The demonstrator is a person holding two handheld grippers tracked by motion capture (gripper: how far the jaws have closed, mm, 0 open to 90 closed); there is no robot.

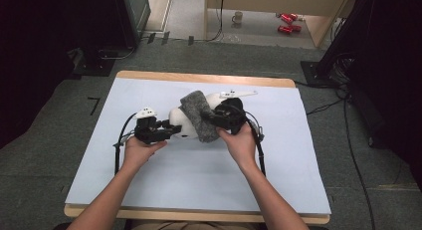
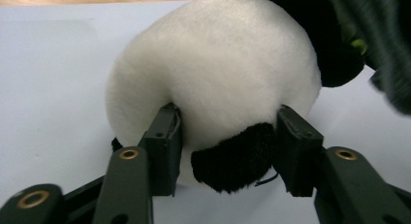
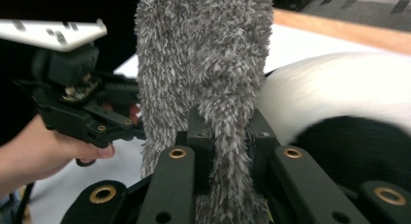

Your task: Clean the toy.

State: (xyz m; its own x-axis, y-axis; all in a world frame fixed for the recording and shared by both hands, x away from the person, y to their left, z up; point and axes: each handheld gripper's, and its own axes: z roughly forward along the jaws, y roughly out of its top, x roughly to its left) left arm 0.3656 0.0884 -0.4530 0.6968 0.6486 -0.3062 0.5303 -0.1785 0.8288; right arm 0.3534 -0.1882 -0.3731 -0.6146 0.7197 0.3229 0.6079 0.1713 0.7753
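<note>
A white and black plush toy point(image 1: 180, 122) lies at the middle of the table, with a grey fuzzy sock-like cloth point(image 1: 199, 115) draped over it. My left gripper point(image 1: 171, 130) comes in from the left. In the left gripper view its jaws point(image 2: 232, 141) squeeze the toy's round white body point(image 2: 218, 64) beside a black patch. My right gripper point(image 1: 215, 118) sits on the toy's right side. In the right gripper view it point(image 3: 228, 132) is shut on the grey cloth point(image 3: 203, 54), which stands up between the pads. The toy point(image 3: 339, 88) lies just behind.
A pale sheet point(image 1: 199, 180) covers the wooden table, with bare room in front and at both sides. Cables trail from both grippers. On the floor beyond the table stand a mug point(image 1: 238, 17) and red cans point(image 1: 288, 22).
</note>
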